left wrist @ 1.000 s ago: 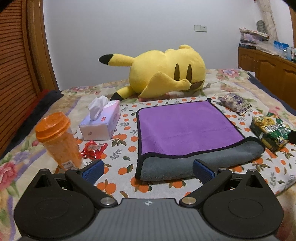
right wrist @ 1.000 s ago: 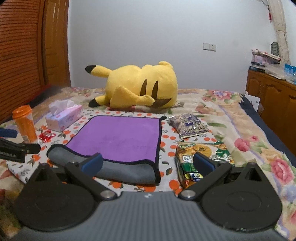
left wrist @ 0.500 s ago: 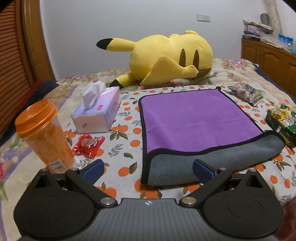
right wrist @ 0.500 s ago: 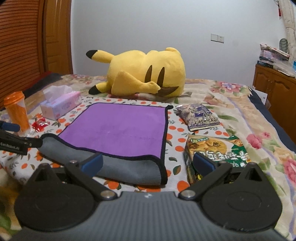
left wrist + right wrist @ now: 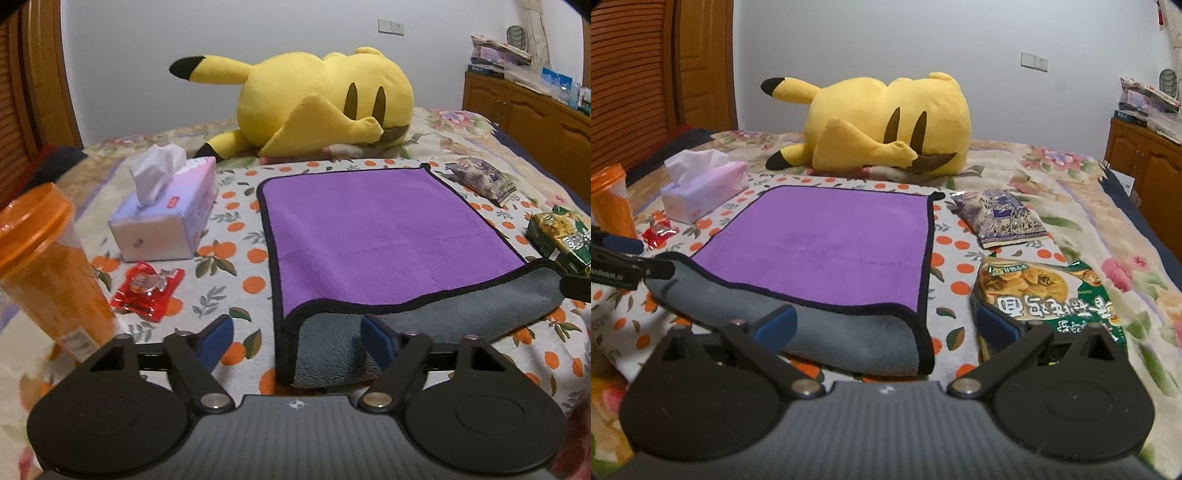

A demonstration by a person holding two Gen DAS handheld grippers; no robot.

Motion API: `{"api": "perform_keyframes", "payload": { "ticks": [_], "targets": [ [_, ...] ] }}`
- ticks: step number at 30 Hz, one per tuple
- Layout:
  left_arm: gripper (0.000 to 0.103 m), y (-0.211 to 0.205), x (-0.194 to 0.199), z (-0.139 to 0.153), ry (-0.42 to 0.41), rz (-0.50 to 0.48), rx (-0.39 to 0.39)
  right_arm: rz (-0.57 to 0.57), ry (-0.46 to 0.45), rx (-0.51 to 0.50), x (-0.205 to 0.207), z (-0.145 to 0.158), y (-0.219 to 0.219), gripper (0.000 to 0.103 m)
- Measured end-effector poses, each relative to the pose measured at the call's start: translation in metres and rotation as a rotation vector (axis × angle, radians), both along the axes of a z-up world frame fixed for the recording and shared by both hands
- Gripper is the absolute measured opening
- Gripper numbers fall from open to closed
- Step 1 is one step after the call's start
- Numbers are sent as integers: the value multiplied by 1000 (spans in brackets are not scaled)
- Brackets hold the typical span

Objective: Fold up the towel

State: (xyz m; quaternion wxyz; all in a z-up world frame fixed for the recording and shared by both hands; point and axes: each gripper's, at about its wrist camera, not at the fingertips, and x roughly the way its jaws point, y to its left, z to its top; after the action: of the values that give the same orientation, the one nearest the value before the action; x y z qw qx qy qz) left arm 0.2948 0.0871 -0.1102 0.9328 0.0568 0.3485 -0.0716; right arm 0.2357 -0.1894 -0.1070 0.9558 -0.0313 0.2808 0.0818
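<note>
A purple towel (image 5: 384, 236) with black trim and a grey underside lies on the bed, its near edge folded over so the grey side shows (image 5: 461, 314). It also shows in the right wrist view (image 5: 827, 243). My left gripper (image 5: 297, 339) is open, its jaws either side of the towel's near left corner, low over the bed. My right gripper (image 5: 886, 325) is open, its jaws either side of the towel's near right corner. The left gripper's tip (image 5: 613, 258) shows at the left edge of the right wrist view.
An orange cup (image 5: 48, 266), a red wrapped candy (image 5: 147, 288) and a tissue box (image 5: 166, 218) sit left of the towel. A green snack bag (image 5: 1052, 295) and a purple snack bag (image 5: 1001, 218) lie to its right. A yellow plush toy (image 5: 321, 107) lies behind. A wooden cabinet (image 5: 535, 114) stands at right.
Both grippers have moved forward and down towards the towel's near folded edge, which now sits between their open jaws. The towel itself has not moved.
</note>
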Motion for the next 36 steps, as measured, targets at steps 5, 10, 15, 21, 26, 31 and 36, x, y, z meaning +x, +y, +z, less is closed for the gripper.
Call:
{"api": "perform_keyframes", "payload": {
  "ticks": [5,10,15,21,26,31,36],
  "targets": [
    [60,4,4,-3,16,3,-18,9,30,2,10,-4,-1,102],
    [46,10,7,-7,46,9,-50,17,103,9,23,-9,-5,92],
    [38,13,9,-12,81,6,-70,20,166,17,34,-12,-9,90],
    [36,13,8,-14,100,0,-71,39,242,36,43,-13,-12,80],
    [36,14,7,-14,108,-8,-81,69,284,34,46,-13,-9,69],
    [16,11,3,-13,112,-46,-91,89,302,22,44,-12,-7,58],
    [8,10,0,-9,100,-73,-112,92,298,-1,38,-13,-6,43]
  ]
}}
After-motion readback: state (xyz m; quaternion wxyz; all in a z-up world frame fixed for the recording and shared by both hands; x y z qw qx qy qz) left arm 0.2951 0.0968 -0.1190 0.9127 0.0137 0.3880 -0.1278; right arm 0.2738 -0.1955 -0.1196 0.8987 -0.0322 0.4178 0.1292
